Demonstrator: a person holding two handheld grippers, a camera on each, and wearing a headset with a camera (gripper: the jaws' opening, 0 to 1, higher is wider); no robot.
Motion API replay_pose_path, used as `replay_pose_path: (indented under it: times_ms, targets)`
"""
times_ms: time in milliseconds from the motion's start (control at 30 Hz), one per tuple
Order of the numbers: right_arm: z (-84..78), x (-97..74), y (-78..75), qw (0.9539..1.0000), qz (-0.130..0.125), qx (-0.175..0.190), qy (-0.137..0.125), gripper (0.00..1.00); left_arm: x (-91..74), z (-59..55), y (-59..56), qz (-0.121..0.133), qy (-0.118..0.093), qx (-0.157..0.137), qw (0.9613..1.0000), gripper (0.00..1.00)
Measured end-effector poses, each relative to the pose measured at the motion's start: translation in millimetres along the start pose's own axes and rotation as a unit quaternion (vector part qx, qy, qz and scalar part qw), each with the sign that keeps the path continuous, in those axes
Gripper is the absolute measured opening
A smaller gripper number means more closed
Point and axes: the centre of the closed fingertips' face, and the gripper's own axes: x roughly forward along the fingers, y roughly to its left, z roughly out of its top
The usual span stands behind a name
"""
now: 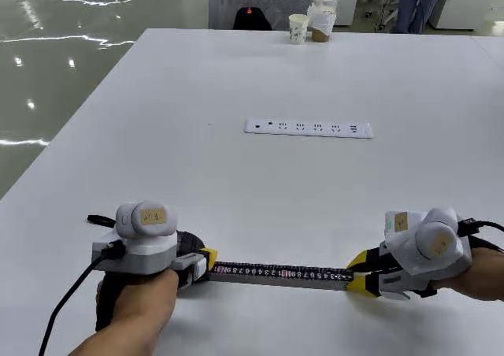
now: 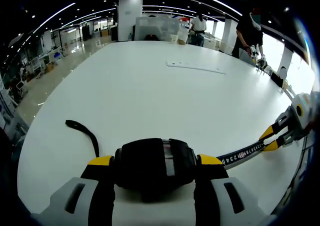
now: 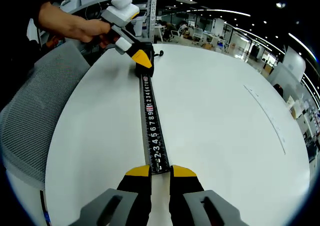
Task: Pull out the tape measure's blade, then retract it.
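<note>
The black tape measure case [image 2: 155, 163] sits between the yellow-tipped jaws of my left gripper [image 2: 156, 161], which is shut on it; the case [image 1: 189, 254] rests on the white table at the near left. Its blade [image 1: 279, 273] is drawn out to the right along the tabletop, with numbers showing. My right gripper [image 1: 356, 272] is shut on the blade's end. In the right gripper view the blade [image 3: 151, 131] runs from my right gripper [image 3: 160, 171] away to the case [image 3: 144, 66] held by the left gripper [image 3: 142, 59]. A black wrist strap [image 2: 82, 132] trails from the case.
A white power strip [image 1: 308, 127] lies mid-table, well beyond the blade. Paper cups [image 1: 298, 27] and a bag stand at the far edge. A person [image 2: 248, 33] stands by the table's far right side. A grey mesh chair [image 3: 35, 116] is beside the near edge.
</note>
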Motion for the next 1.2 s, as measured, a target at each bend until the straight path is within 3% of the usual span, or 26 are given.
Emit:
replay_pose_path:
  times_ms: [1200]
  targets:
    - [28.2,20.9,5.7,0.9999,0.005,-0.003,-0.011,0.09,0.4,0.5,3.0,-0.009,0.001,-0.005,0.9999,0.59]
